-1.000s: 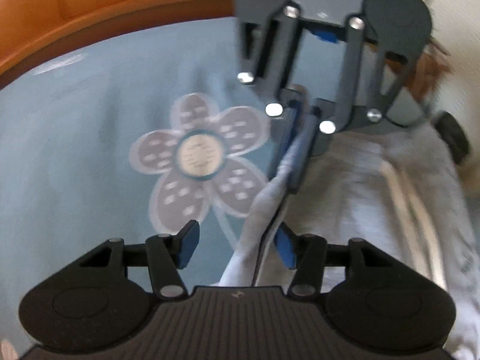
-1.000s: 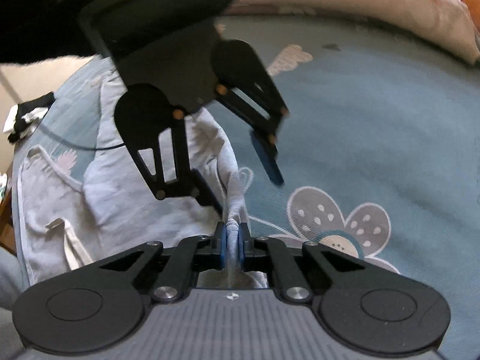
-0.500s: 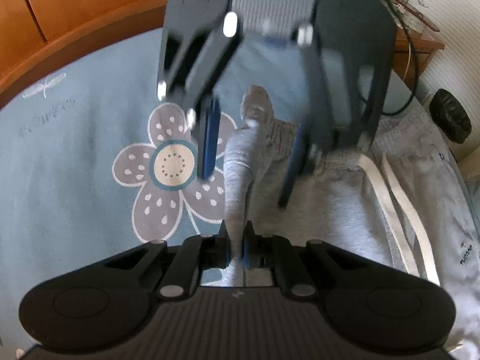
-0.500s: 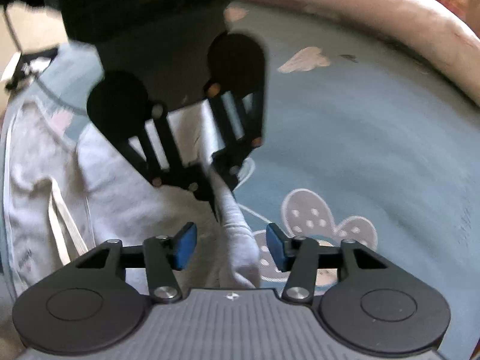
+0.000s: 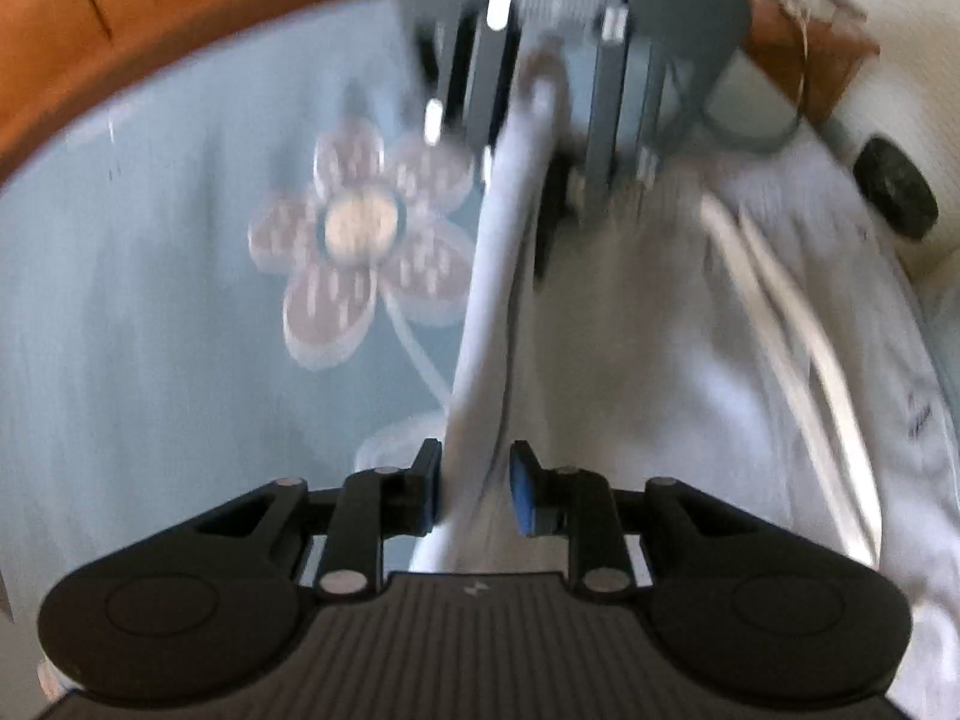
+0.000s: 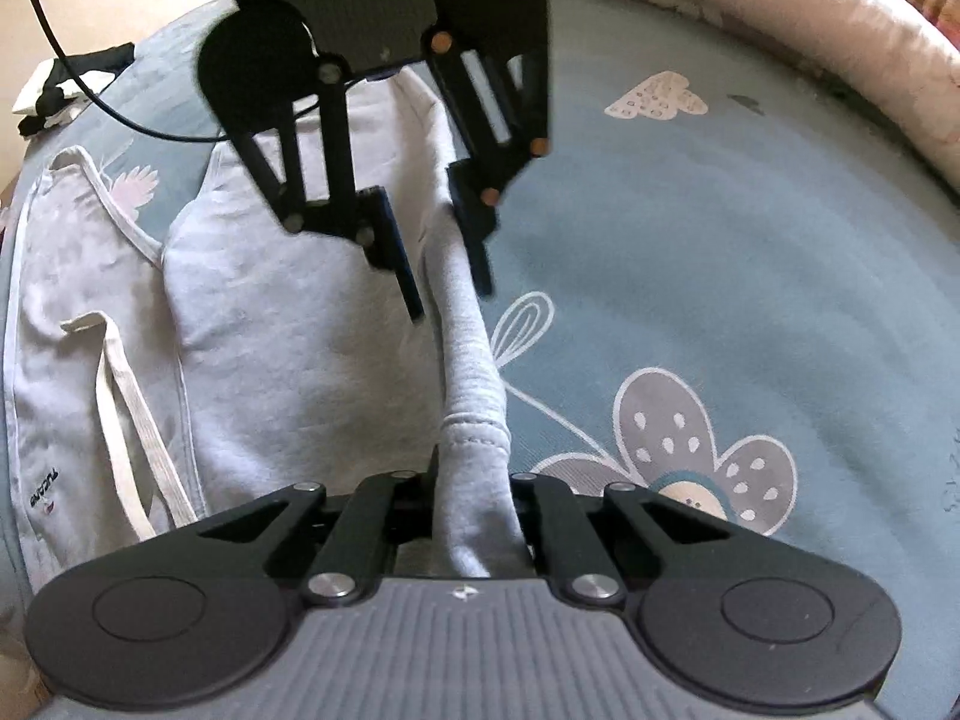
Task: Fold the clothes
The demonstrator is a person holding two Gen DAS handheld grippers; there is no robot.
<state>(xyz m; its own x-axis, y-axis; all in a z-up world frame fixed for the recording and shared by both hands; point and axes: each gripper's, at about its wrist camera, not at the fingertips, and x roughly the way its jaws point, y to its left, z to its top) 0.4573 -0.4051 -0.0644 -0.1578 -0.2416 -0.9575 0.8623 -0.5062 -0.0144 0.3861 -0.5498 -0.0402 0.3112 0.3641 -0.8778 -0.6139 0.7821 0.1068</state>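
Grey sweatpants (image 6: 270, 300) with a white drawstring (image 6: 132, 408) lie on the blue flowered sheet (image 6: 720, 240). A leg edge (image 6: 468, 360) is lifted into a ridge between both grippers. My right gripper (image 6: 474, 480) is shut on the ribbed cuff end of that ridge. My left gripper (image 5: 474, 480) straddles the same ridge (image 5: 498, 300) farther along; its jaws are opening, the cloth still between them with a gap at the right pad. From the right wrist the left gripper (image 6: 450, 300) shows above the fold. The blurred right gripper (image 5: 549, 222) hangs over the sweatpants (image 5: 660, 360).
An orange wooden board (image 5: 180, 12) borders the bed's far side. A pink bolster (image 6: 840, 30) lies along another edge. A black cable (image 6: 120, 120) crosses the sheet near the waistband. A dark round object (image 5: 894, 198) and a wooden side table (image 5: 804, 60) stand beyond the bed.
A second ago the right gripper held the cloth and the left was open. Half a second ago they had swapped. Now the right is shut on the cuff again and the left jaws have parted.
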